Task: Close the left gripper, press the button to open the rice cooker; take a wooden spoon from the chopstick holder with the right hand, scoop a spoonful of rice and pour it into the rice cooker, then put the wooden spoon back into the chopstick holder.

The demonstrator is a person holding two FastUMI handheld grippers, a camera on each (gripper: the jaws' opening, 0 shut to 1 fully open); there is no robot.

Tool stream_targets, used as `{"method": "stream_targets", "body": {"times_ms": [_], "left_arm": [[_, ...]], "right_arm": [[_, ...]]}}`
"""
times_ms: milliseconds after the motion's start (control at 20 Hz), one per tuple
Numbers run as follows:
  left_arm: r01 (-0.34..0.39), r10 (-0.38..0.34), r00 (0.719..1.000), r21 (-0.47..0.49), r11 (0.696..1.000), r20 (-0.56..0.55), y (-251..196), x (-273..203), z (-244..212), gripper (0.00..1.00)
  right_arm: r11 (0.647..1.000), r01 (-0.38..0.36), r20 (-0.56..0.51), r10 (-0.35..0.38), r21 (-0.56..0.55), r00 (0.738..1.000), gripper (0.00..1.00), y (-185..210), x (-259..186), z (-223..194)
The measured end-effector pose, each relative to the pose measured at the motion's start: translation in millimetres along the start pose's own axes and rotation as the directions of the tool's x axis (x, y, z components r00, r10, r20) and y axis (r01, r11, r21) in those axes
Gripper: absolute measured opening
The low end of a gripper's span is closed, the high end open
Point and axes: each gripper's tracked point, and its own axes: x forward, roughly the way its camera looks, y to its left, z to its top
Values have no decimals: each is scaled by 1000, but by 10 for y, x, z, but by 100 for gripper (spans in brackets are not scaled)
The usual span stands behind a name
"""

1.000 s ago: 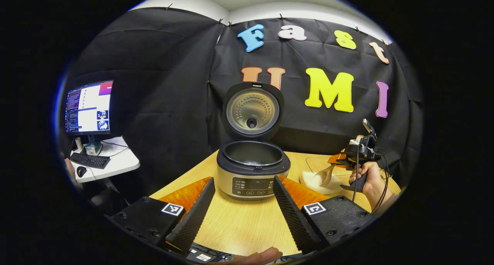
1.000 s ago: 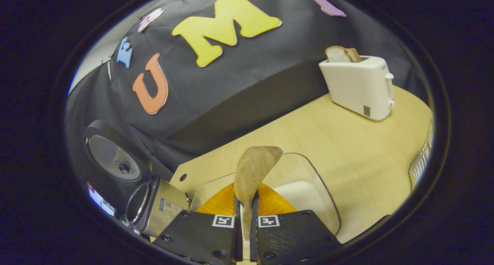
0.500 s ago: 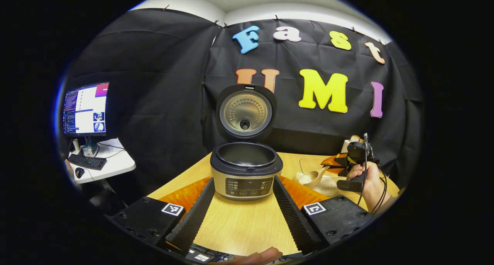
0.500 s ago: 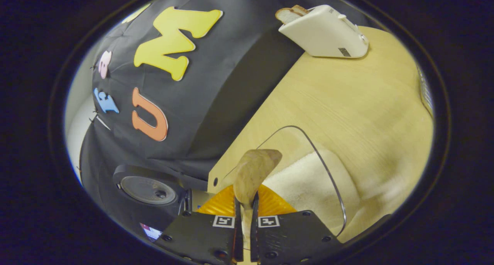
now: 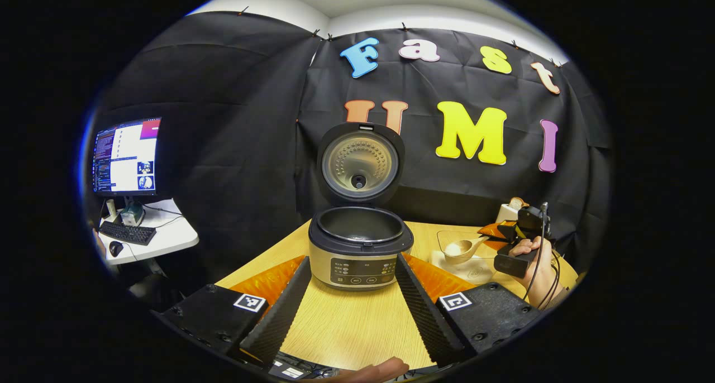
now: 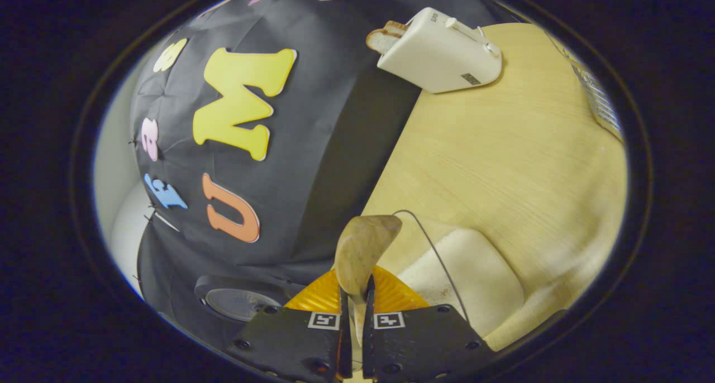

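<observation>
- The pale wooden spoon (image 6: 366, 246) is clamped by its handle in the right claw (image 6: 356, 338), its bowl over the clear rice container (image 5: 466, 253).
- The left claw (image 5: 352, 310) is held wide apart before the open silver-and-black rice cooker (image 5: 360, 249) on the light wooden counter (image 5: 346, 327).

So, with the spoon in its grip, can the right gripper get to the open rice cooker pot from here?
Probably yes. The rice cooker stands with its lid swung up and back, the pot mouth bare. The right gripper holds the wooden spoon over the rice container beside it, with nothing between.
</observation>
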Motion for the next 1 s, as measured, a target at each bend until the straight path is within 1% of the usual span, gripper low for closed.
{"method": "stream_targets", "body": {"times_ms": [200,450,700,900,1000], "left_arm": [[-7,7,1000,6,1000,7,43,-27,26,96],[-14,13,1000,1,1000,22,139,-66,78,97],[-22,23,999,-11,1000,40,311,-106,133,96],[-9,9,999,-6,1000,33,403,-120,117,97],[-13,13,999,7,1000,30,472,-124,101,96]], "right_arm": [[996,-62,32,60,71,998,7,182,-151,185],[994,-95,58,92,51,994,7,557,-320,269],[991,-131,42,131,4,991,7,1087,-406,52],[989,-146,13,147,-38,989,7,1501,-386,-238],[986,-156,1,157,-63,988,7,1724,-344,-396]]}}
